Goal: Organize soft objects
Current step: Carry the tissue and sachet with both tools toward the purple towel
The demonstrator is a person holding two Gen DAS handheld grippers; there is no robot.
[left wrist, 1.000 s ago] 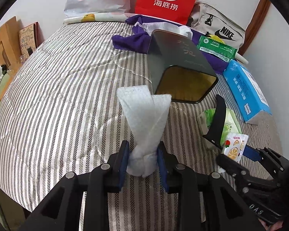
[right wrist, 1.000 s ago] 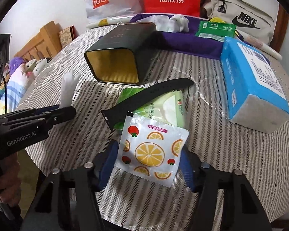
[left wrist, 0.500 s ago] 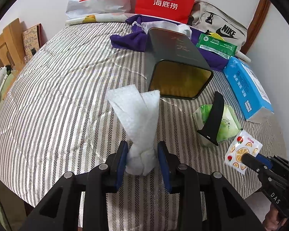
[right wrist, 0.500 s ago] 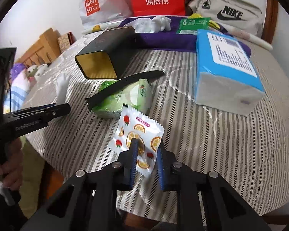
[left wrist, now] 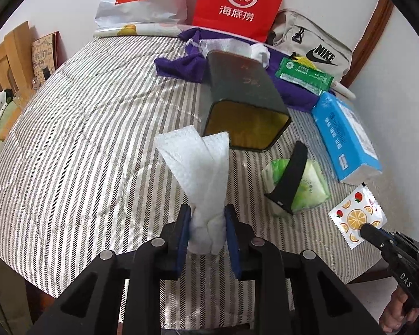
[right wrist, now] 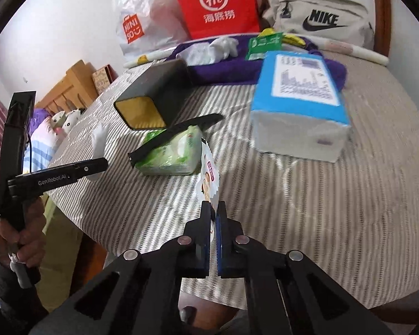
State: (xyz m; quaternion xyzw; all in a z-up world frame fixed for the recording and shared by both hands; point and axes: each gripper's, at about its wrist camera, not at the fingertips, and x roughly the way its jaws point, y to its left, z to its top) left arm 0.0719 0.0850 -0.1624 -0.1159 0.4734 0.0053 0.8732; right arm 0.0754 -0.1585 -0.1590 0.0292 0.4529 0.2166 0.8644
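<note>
A knotted white cloth (left wrist: 198, 162) stands upright between the pads of my left gripper (left wrist: 208, 217), whose jaws are closing and press on the knot. Seen from the right wrist, that gripper (right wrist: 103, 164) and the cloth (right wrist: 99, 139) are at the left, over the bed's edge. My right gripper (right wrist: 213, 209) is shut on a fruit-print sachet (right wrist: 208, 173), held edge-on above the striped bedspread (right wrist: 307, 209). The left wrist view has the sachet (left wrist: 354, 215) at the lower right, pinched at one corner. A dark tin (left wrist: 245, 103) lies on its side with its open mouth facing me.
A green wipes pack (left wrist: 307, 189) with a black strap (left wrist: 293, 178) across it lies right of the tin. Beside it is a blue tissue pack (left wrist: 346, 134). Purple cloth (left wrist: 181, 64), a green packet, shopping bags and a beige bag line the far wall.
My right gripper shut on the sachet, lifted it off the bedspread and drew it back toward the bed's edge, turning it edge-on. The left gripper kept its hold on the white cloth.
</note>
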